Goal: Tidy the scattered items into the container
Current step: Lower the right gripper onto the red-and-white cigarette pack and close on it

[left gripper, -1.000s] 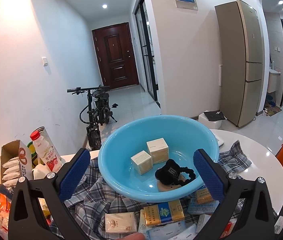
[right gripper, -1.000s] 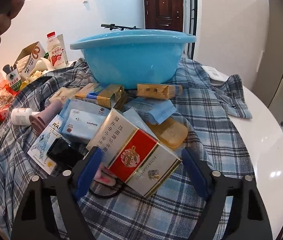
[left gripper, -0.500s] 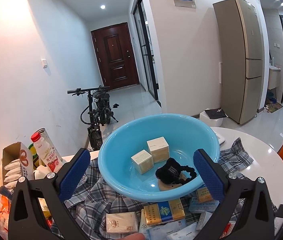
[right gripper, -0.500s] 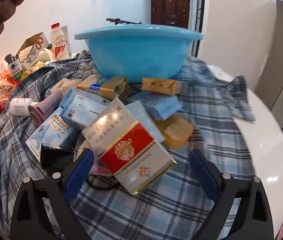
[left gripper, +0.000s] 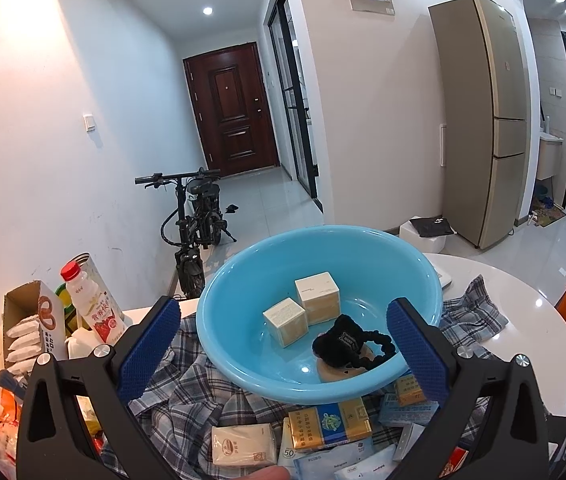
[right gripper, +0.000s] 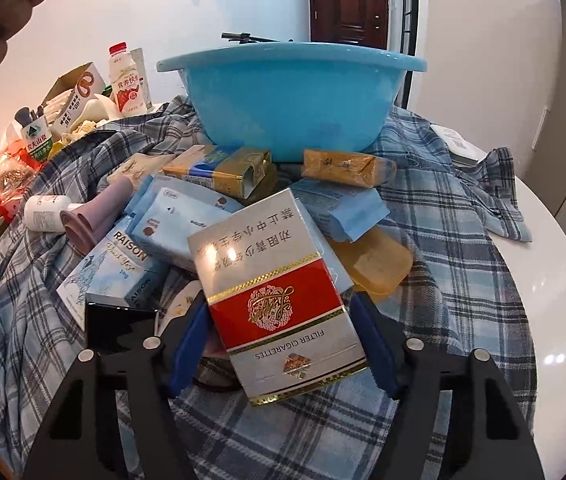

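- Round white table (right gripper: pixel 555 280) in a hallway-kitchen spot, plaid cloth (right gripper: pixel 443 216) thrown over it, fridge (left gripper: pixel 487 120) and a parked bike (left gripper: pixel 195 224) behind. Pretty cluttered setup you've got.
- Your basin (left gripper: pixel 219 320) sits on the cloth at the far side of the pile. It's already got two cream boxes (left gripper: pixel 303 312), a black scrunchie (left gripper: pixel 347 340) and a tan disc in it.
- Most of the mess lies on the cloth just in front of the basin: gold pack (right gripper: pixel 223 168), blue tissue packs (right gripper: pixel 179 224), Raison box (right gripper: pixel 115 268), tan bar (right gripper: pixel 347 164) and more.
- Your right gripper (right gripper: pixel 283 348) is straddling the red pack (right gripper: pixel 275 300). Its jaws are closing, and the blue pads look right up against both long sides, so I'd call that a grip.
- Your left gripper (left gripper: pixel 283 344) is wide open with nothing in it, hovering over the near rim of the basin.
- What could bite you: the grip is on the pack's near end only, with most of it sticking out front. Lift fast and it may pivot or slide out.
- That pack also rests on other stuff, with a dark loop under it. Lifting could drag those along or tip the stack.
- Squeeze too hard and you'll probably dent the carton.
- Basin wall is tall from this side, so clear the rim or you could knock it.
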A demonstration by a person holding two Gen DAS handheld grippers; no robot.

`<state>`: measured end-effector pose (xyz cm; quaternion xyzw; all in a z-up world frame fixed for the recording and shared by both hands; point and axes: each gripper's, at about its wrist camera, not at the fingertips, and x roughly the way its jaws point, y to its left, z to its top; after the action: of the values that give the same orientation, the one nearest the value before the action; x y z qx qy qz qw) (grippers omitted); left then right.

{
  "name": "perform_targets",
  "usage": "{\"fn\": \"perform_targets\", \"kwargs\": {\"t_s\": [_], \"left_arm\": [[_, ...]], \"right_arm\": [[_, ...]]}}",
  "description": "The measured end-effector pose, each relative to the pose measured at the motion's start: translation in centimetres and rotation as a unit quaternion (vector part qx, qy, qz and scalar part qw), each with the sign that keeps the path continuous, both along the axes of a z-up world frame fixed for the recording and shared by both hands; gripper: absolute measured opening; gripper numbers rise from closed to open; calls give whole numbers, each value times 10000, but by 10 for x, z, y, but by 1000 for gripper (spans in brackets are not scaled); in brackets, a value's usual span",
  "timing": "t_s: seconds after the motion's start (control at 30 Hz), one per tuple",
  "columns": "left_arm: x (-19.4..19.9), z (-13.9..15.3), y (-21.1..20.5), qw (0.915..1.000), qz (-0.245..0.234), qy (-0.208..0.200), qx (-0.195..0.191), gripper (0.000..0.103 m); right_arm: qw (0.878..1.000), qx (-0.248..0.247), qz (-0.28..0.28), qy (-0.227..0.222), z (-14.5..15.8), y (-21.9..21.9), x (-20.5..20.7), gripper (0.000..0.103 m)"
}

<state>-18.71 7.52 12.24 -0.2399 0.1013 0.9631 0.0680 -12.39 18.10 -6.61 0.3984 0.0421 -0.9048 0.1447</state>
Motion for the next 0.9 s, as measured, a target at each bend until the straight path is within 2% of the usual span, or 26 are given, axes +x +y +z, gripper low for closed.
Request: {"fn": "perform_targets", "kwargs": {"t_s": [0.2,0.5,0.6,0.73,0.9], "left_arm": [[2,4,-6,9999,-4,37,105,103],[20,13,-16,9996,-26,170,236,103],[34,10,-15,9999,-98,123,-29,103],[66,-7,-18,9977,178,333,-563,103],[106,-41,-26,9963,234,263,-784,103]], "right_arm": [[9994,-193,-177,233,15,11,13,64],[9980,-334,-392,368,26,20,26,62],[9978,-354,-398,386,26,23,32,62],[9970,-475,-419,438,26,30,38,62],[9961,-576,-478,476,24,39,45,62]]}}
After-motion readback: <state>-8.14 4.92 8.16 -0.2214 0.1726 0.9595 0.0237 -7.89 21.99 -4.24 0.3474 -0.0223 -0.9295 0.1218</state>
